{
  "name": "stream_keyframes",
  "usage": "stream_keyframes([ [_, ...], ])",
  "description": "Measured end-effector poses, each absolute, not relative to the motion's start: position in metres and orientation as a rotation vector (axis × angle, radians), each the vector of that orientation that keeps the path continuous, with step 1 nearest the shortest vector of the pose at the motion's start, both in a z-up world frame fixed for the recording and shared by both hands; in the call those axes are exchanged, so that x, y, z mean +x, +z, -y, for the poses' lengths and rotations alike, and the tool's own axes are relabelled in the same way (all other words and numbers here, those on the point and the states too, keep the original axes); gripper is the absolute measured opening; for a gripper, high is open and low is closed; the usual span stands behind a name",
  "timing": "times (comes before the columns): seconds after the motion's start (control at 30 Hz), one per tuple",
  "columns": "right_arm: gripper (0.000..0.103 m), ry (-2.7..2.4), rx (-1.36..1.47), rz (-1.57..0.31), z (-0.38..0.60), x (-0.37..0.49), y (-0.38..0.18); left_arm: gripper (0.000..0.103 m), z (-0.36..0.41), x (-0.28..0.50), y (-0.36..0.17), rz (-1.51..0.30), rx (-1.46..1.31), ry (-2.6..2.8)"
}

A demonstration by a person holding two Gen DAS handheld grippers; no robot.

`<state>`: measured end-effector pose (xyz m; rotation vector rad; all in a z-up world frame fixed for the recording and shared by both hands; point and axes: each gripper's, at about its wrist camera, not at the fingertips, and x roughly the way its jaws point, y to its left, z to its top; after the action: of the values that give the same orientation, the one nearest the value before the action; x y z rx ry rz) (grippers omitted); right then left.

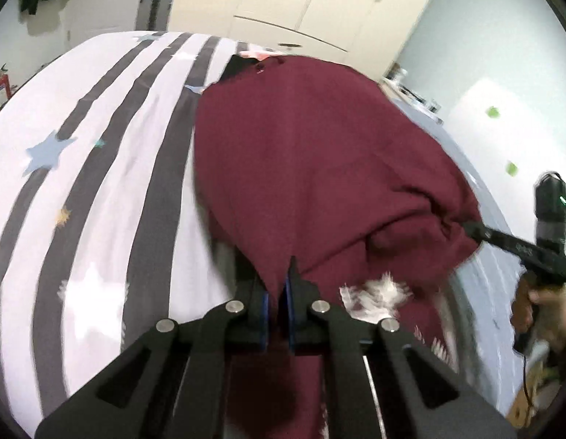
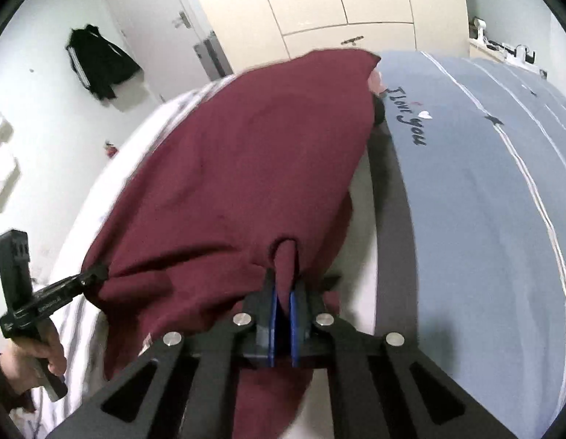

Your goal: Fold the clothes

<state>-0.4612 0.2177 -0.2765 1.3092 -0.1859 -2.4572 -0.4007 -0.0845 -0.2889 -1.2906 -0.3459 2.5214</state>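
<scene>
Hanging maroon garment [image 1: 312, 153] between both tools

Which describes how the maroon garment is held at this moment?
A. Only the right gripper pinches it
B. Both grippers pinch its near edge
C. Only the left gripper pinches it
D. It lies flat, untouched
B: the left gripper and the right gripper each have maroon garment fabric clamped between their blue-padded fingers.
</scene>
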Motion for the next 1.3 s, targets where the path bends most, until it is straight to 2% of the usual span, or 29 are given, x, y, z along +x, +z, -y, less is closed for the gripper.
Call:
stream_keyframes([
  [0.17, 0.005, -2.283, 1.456, 0.090, -0.231, -0.352, -0.266, 0.005, 0.091, -0.272, -0.274, 0.325, -1.474, 2.400],
  [0.3, 0.005, -2.079, 1.671, 0.044, -0.231, -0.252, -0.275, 0.005, 0.090, -0.170, -0.268, 0.418, -1.743, 2.250],
  [0.43, 0.005, -1.962, 1.834, 0.023, -0.236, -0.191, -0.279, 0.007, 0.082, -0.118, -0.253, 0.362, -1.805, 2.177],
  [0.47, 0.008, -1.940, 1.871, 0.008, -0.238, -0.180, -0.280, 0.009, 0.085, -0.113, -0.247, 0.366, -1.806, 2.181],
  [0.5, 0.016, -1.927, 1.908, -0.047, -0.239, -0.175, -0.280, 0.012, 0.093, -0.117, -0.243, 0.401, -1.800, 2.205],
  [0.57, 0.021, -1.934, 1.930, -0.095, -0.246, -0.180, -0.272, 0.016, 0.110, -0.127, -0.235, 0.471, -1.785, 2.254],
  [0.63, 0.027, -2.039, 1.867, -0.119, -0.259, -0.197, -0.252, 0.028, 0.142, -0.128, -0.220, 0.473, -1.731, 2.404],
  [0.7, 0.046, -2.180, 1.768, -0.145, -0.269, -0.219, -0.230, 0.050, 0.160, -0.152, -0.216, 0.402, -1.657, 2.552],
  [0.73, 0.052, -2.251, 1.711, -0.142, -0.270, -0.231, -0.219, 0.065, 0.169, -0.165, -0.215, 0.364, -1.617, 2.625],
  [0.77, 0.064, -2.321, 1.651, -0.139, -0.272, -0.242, -0.209, 0.072, 0.176, -0.185, -0.227, 0.342, -1.594, 2.661],
  [0.8, 0.071, -2.389, 1.589, -0.135, -0.273, -0.254, -0.199, 0.072, 0.184, -0.206, -0.239, 0.319, -1.570, 2.697],
  [0.87, 0.073, -2.455, 1.499, -0.174, -0.261, -0.291, -0.201, 0.072, 0.192, -0.250, -0.267, 0.279, -1.571, 2.735],
  [0.97, 0.073, -2.423, 1.416, -0.268, -0.224, -0.368, -0.244, 0.072, 0.189, -0.305, -0.322, 0.321, -1.611, 2.707],
  [1.1, 0.072, -2.335, 1.346, -0.513, -0.159, -0.453, -0.298, 0.072, 0.171, -0.339, -0.370, 0.278, -1.734, 2.604],
  [1.2, 0.072, -2.296, 1.311, -0.686, -0.123, -0.487, -0.325, 0.072, 0.163, -0.349, -0.379, 0.225, -1.713, 2.612],
  [1.3, 0.072, -2.296, 1.327, -0.762, -0.110, -0.512, -0.346, 0.074, 0.160, -0.358, -0.384, 0.191, -1.684, 2.638],
])
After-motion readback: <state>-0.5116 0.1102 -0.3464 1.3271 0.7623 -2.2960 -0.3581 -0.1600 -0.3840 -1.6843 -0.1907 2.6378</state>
